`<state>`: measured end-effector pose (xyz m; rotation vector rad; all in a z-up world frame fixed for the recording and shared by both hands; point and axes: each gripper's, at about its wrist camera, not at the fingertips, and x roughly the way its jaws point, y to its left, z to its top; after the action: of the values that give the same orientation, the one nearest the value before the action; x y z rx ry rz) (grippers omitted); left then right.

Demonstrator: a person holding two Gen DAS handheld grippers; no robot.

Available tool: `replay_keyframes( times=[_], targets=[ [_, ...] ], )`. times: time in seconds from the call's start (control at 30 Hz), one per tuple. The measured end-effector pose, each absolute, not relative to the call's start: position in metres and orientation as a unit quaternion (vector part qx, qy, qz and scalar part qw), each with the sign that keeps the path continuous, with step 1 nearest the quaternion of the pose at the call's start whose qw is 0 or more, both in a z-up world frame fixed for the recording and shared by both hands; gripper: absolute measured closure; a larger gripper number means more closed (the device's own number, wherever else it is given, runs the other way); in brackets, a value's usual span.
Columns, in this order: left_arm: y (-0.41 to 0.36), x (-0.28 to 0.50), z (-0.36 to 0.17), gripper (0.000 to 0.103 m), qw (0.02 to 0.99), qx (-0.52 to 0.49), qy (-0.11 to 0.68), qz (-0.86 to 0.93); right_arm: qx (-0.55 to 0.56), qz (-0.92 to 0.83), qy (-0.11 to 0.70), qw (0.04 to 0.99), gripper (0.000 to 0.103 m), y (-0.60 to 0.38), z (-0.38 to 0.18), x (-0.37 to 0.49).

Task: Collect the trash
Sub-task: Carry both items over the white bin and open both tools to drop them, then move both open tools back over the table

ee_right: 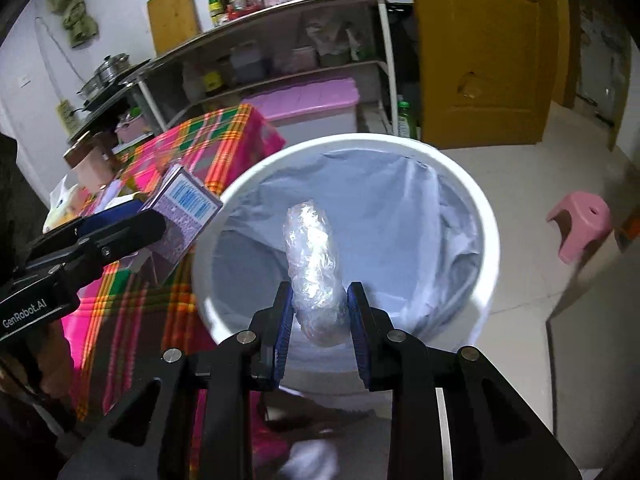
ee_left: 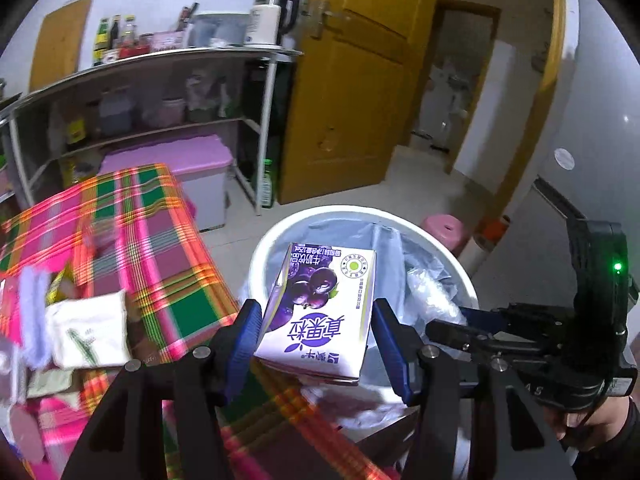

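My left gripper [ee_left: 318,340] is shut on a purple and white milk carton [ee_left: 320,312] and holds it over the near rim of the white trash bin [ee_left: 280,236]. The carton [ee_right: 180,216] and left gripper [ee_right: 132,228] also show in the right wrist view, at the bin's left edge. My right gripper [ee_right: 318,312] is shut on a crumpled clear plastic wrap [ee_right: 314,268] and holds it above the bin [ee_right: 490,240], which is lined with a grey bag [ee_right: 380,208]. In the left wrist view the right gripper [ee_left: 476,324] reaches over the bin from the right.
A table with a plaid pink and green cloth [ee_left: 160,240] stands left of the bin, with a white tissue pack [ee_left: 90,330] and other small items on it. A pink stool [ee_right: 580,228] sits on the tiled floor to the right. Shelves [ee_right: 280,60] and a yellow door [ee_right: 480,52] stand behind.
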<state>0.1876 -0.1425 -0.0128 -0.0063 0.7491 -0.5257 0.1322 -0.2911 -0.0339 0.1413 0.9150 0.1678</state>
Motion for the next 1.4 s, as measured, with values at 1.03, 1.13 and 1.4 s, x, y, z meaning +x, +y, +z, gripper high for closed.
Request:
replay_keyframes(
  times=[1.03, 1.13, 1.4],
  targets=[
    [-0.121, 0.156, -0.006, 0.046, 0.907, -0.012, 0.368, -0.202, 0.061, 0.111, 0.408, 0.904, 0.061, -0.274, -0.014, 0.11],
    [-0.108, 0.147, -0.003, 0.046, 0.911, -0.017, 0.366, -0.189, 0.056, 0.124, 0.403, 0.905, 0.061, -0.26, -0.011, 0.105],
    [-0.065, 0.121, -0.004, 0.046, 0.919, -0.034, 0.368, -0.139, 0.049, 0.162, 0.394, 0.903, 0.061, -0.228, -0.008, 0.094]
  ],
)
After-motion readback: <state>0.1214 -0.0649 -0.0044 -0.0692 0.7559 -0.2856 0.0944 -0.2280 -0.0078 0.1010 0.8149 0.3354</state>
